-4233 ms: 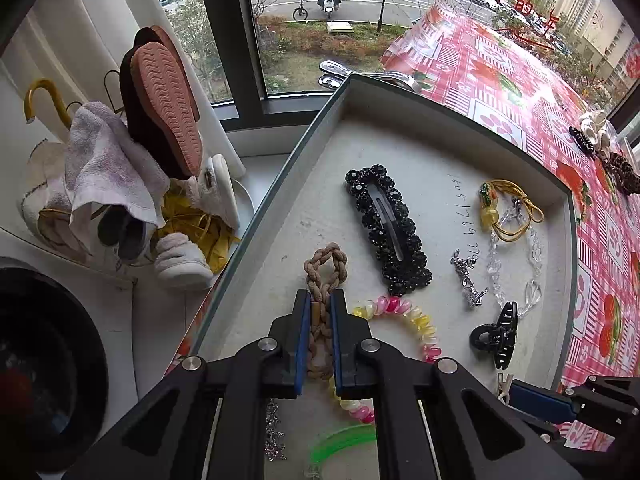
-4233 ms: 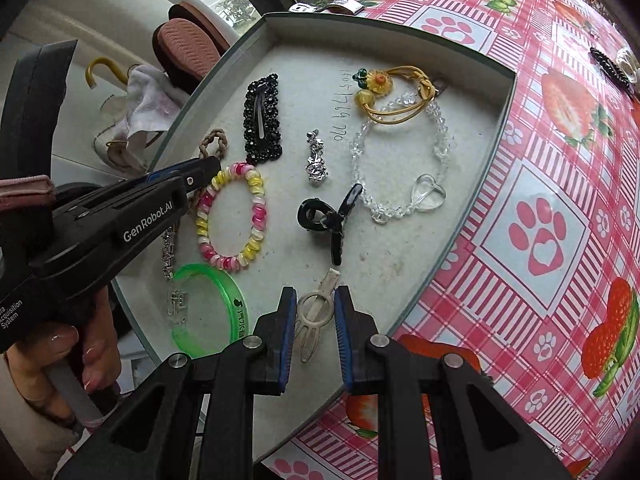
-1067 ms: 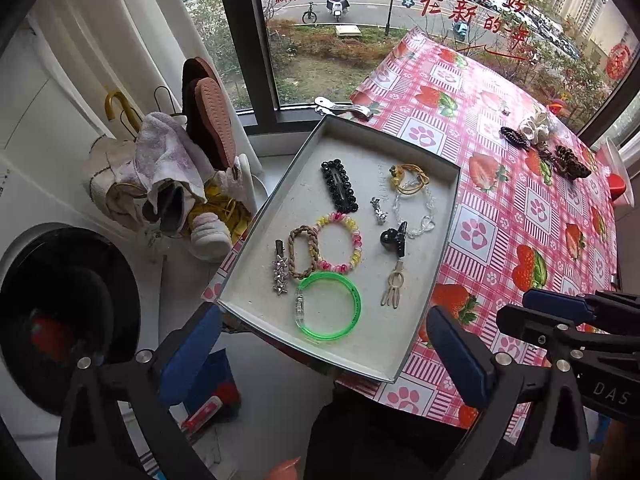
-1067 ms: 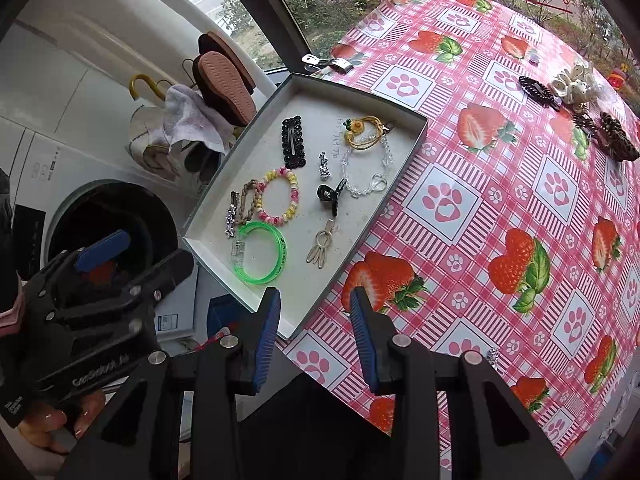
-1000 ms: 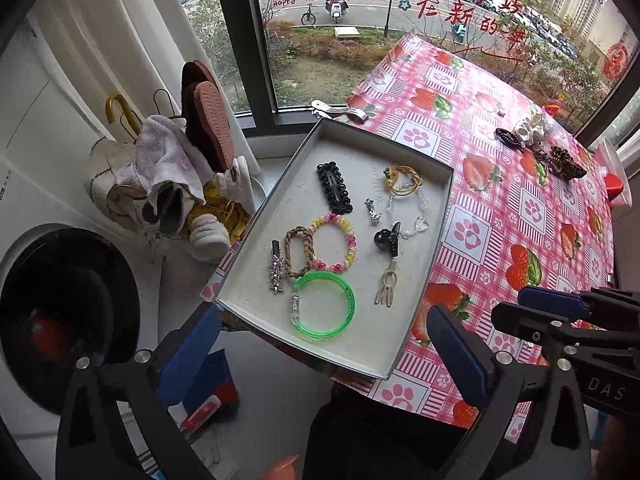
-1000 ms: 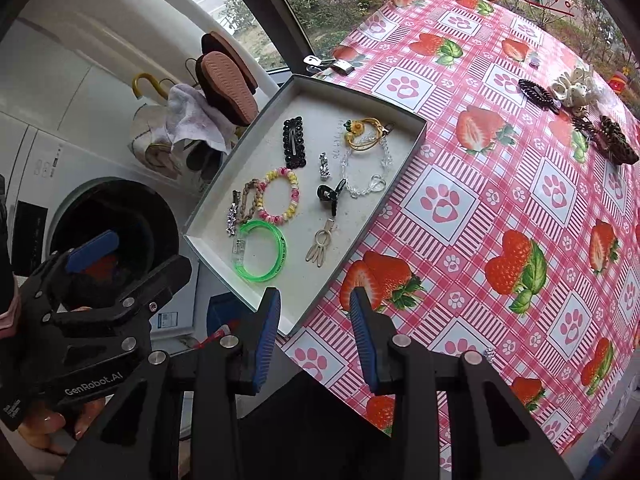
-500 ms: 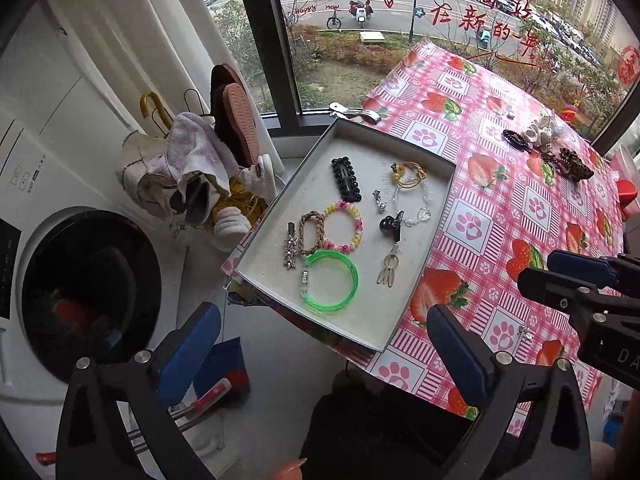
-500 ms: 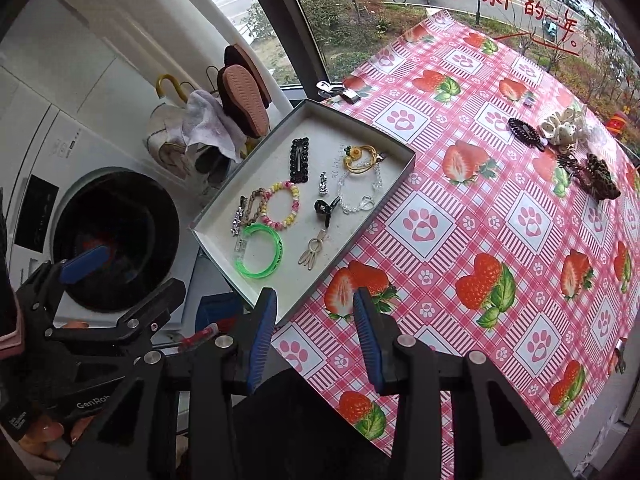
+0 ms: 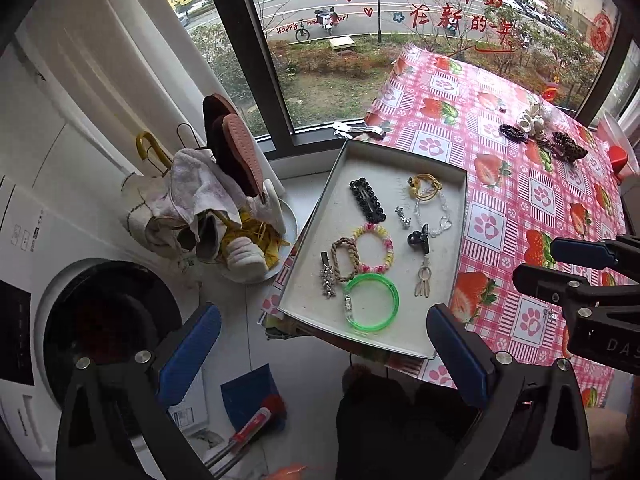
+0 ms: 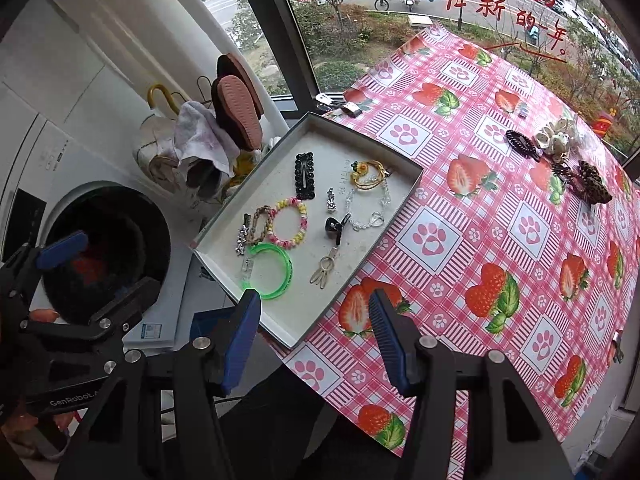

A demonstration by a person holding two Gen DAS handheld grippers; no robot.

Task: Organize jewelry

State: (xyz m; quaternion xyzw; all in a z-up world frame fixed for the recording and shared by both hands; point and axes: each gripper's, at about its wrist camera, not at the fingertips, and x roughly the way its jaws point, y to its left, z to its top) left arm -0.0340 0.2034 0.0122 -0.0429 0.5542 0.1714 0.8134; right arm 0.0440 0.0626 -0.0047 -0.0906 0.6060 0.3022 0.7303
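Note:
A grey tray (image 9: 312,292) (image 10: 400,204) sits at the table's left corner. It holds a green bangle (image 9: 372,302) (image 10: 270,270), a pastel bead bracelet (image 9: 374,248) (image 10: 289,222), a braided brown ring (image 9: 344,258), a black beaded clip (image 9: 367,201) (image 10: 305,175), a black claw clip (image 9: 418,240), a clear bead bracelet (image 9: 434,216) and a yellow hair tie (image 9: 424,187). My left gripper (image 9: 322,346) is wide open and empty, well back from the tray. My right gripper (image 10: 314,332) is open and empty, above the tray's near corner.
The red strawberry tablecloth (image 10: 520,240) covers the table. More hair accessories (image 10: 560,156) lie at its far right. A washing machine (image 9: 100,320) and a basket of shoes and cloth (image 9: 208,208) stand left of the table, under the window.
Both grippers let go of items in the tray, opened and pulled back and up. In the last half second both retreated further and the right jaws spread wider.

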